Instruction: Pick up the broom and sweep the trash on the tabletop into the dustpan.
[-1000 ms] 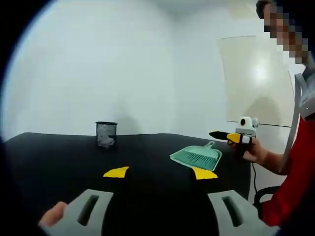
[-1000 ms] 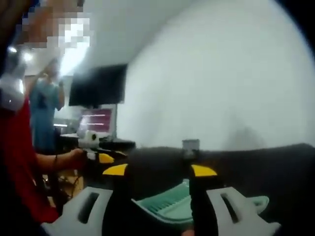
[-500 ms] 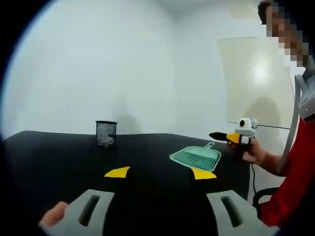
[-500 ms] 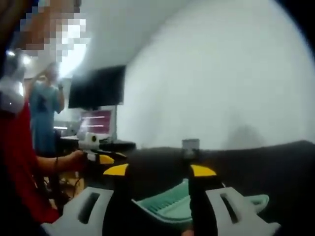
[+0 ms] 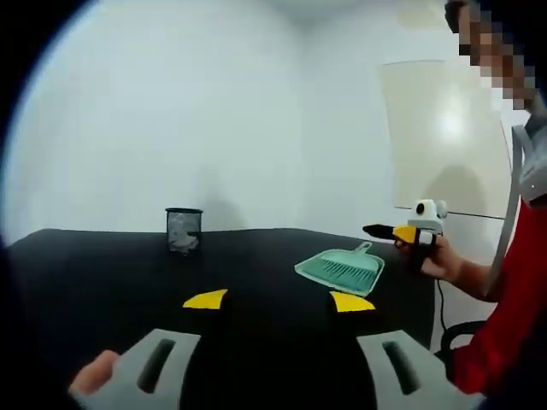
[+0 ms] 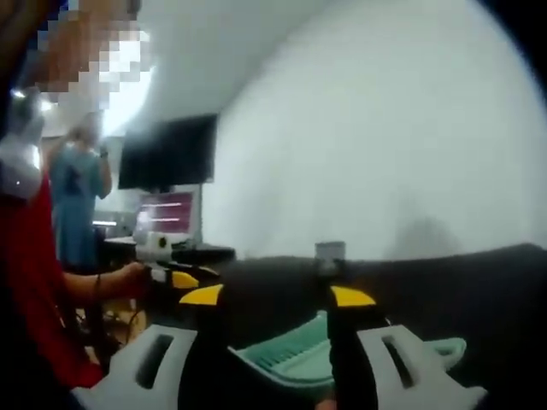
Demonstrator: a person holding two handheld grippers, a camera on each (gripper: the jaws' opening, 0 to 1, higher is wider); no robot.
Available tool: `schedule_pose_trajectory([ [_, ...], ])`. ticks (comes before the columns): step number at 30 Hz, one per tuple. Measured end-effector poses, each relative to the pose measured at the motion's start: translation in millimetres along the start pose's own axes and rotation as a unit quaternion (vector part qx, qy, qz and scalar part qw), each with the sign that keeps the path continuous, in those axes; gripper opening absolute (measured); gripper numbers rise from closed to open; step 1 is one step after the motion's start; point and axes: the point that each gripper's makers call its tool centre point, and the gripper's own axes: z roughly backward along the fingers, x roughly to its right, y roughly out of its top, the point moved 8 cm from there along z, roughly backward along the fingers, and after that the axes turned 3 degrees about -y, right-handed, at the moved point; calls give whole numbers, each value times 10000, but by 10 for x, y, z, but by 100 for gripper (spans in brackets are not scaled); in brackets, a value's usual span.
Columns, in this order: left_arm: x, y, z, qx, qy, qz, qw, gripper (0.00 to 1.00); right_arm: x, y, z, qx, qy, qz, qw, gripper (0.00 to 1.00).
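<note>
Both claws are spread and empty above the black bench [image 5: 102, 265]. The green dustpan [image 5: 342, 271] lies at two o'clock from the left claw [image 5: 278, 301], just under the right claw [image 6: 278, 296]. The brush seems nested inside it, so reach for the handle, low and square.

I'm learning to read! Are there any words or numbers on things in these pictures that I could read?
No words or numbers can be read here.
The lit screen behind the table in the right gripper view shows reddish lines, too blurred to read.
The green dustpan and the dark cup show no labels.
</note>
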Motion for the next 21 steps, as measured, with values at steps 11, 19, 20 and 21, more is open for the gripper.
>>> schedule_pose_trajectory([
  [11,-13,-17,-1,-57,28,-30,10000,41,9,-5,3,7,-19,8,10000,48],
  [19,-11,-27,-8,-89,30,-53,9999,40,13,-11,2,7,-27,16,10000,48],
  [20,-13,-30,-9,-102,35,-61,9999,40,14,-11,2,8,-30,16,10000,48],
  [21,-16,-35,-9,-121,42,-77,9999,40,15,-10,3,13,-29,13,10000,48],
])
